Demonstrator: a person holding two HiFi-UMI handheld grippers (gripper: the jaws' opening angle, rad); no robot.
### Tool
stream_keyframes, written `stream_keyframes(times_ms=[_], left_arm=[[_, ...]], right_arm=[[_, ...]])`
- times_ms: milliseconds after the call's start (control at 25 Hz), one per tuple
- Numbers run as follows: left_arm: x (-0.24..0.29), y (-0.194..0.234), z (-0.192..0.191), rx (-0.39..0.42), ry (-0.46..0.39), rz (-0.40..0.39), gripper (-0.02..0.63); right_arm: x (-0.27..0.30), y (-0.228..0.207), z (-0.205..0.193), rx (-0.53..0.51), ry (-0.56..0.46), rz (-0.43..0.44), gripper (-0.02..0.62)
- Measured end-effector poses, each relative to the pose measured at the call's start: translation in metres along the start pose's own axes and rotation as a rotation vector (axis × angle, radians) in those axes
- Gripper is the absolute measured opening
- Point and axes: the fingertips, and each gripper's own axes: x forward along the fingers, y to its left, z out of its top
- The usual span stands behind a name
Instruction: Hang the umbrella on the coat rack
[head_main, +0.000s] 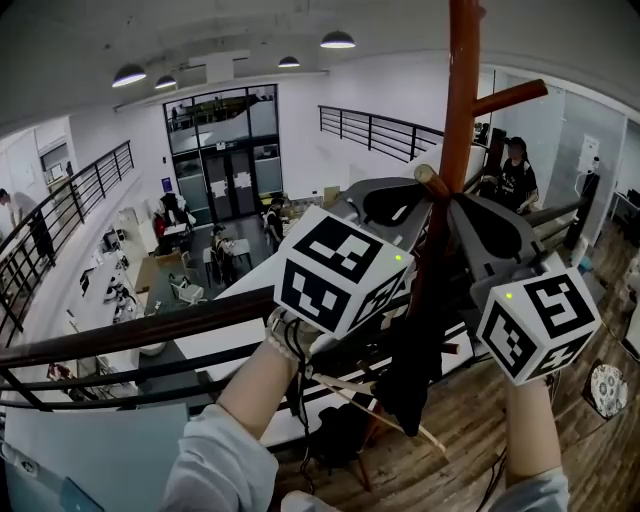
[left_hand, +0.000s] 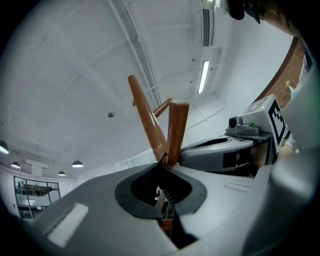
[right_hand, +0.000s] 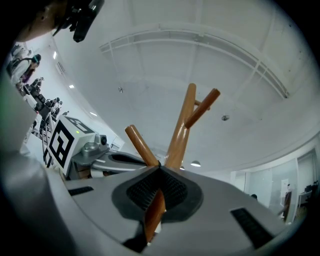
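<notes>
right gripper view | right hand-held gripper (right_hand: 159, 174) clenched on umbrella (right_hand: 153, 216) | left hand-held gripper (left_hand: 163, 174) likewise | at coat rack (right_hand: 181, 132)

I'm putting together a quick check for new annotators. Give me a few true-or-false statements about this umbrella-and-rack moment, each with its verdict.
1. Both grippers are held up close to the coat rack. True.
2. The right gripper is open and empty. False: its jaws are shut on a brown wooden stick, apparently part of the umbrella.
3. The umbrella hangs as dark fabric below the two grippers. True.
4. The coat rack is white metal. False: its pole and pegs are red-brown wood.
5. The left gripper points down at the floor. False: it looks up past the rack's peg towards the ceiling.
</notes>
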Motion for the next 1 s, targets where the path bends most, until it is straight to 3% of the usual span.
stream_keyframes(times_ms=[280, 1000], left_arm=[[0.0031, -0.0033, -0.0039, -0.058, -0.037, -0.025, 0.003], [-0.002, -0.0069, -0.0044, -0.074, -0.052, -0.006, 0.003]], right_arm=[[-0.0001, -0.0004, -0.0017, -0.018, -0.011, 0.004, 0.0], [-0.0012, 0.0017, -0.0008, 0.041, -0.038, 0.049, 0.0]])
